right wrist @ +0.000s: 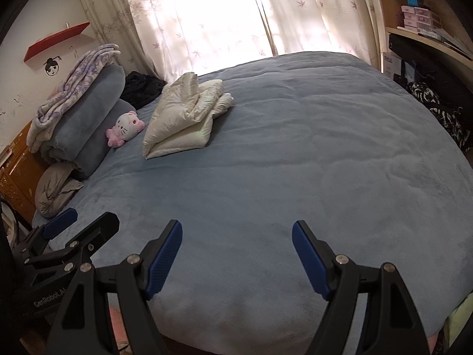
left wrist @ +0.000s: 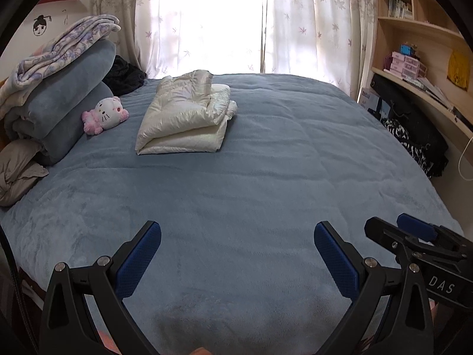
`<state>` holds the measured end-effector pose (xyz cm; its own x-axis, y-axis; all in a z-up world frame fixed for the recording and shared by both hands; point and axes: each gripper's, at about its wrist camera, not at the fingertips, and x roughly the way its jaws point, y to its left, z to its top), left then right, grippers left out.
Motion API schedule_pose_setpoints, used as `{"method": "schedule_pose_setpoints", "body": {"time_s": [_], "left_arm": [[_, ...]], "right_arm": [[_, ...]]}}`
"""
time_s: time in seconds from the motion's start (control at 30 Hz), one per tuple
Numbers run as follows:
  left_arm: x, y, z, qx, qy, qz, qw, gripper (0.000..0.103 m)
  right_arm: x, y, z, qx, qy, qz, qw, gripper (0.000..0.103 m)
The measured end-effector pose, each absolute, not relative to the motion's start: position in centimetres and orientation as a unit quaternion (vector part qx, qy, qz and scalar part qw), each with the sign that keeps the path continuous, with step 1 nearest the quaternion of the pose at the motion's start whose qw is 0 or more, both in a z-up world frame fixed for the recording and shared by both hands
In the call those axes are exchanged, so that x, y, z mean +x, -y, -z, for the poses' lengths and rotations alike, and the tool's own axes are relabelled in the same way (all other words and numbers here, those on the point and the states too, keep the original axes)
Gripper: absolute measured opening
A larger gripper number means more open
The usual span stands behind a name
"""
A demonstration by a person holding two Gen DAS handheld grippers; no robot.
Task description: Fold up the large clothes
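A cream puffy jacket (left wrist: pixel 184 115) lies folded in a thick stack on the far left part of the blue bed (left wrist: pixel 266 177); it also shows in the right wrist view (right wrist: pixel 183 112). My left gripper (left wrist: pixel 238 230) is open and empty, held over the near edge of the bed, far from the jacket. My right gripper (right wrist: pixel 236 230) is open and empty beside it, also over the near edge. The right gripper shows at the lower right of the left wrist view (left wrist: pixel 396 230), and the left gripper at the lower left of the right wrist view (right wrist: pixel 85 219).
Rolled blue blankets (left wrist: pixel 65 94) with a patterned throw on top, a grey cushion (left wrist: pixel 17 171) and a pink-and-white plush cat (left wrist: pixel 105 115) sit along the bed's left side. A black garment (left wrist: pixel 124 77) lies by the curtains. Shelves and dark bags (left wrist: pixel 414 127) stand to the right.
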<state>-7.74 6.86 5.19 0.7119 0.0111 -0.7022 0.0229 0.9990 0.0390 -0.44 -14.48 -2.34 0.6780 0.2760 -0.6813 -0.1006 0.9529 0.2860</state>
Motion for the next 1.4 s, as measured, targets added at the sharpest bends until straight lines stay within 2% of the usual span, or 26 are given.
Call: {"method": "schedule_pose_setpoints", "body": {"time_s": [0.43, 1.4], "left_arm": [[-8.0, -6.4, -3.6, 0.011, -0.412, -0.018, 0.911, 0.102], [-8.3, -6.2, -3.3, 0.012, -0.42, -0.023, 0.907, 0.102]], "right_arm": [[-1.5, 14.9, 2.8, 0.093, -0.387, -0.093, 0.913, 0.077], [-2.1, 15.1, 2.8, 0.087, -0.384, -0.092, 0.915, 0.077]]}}
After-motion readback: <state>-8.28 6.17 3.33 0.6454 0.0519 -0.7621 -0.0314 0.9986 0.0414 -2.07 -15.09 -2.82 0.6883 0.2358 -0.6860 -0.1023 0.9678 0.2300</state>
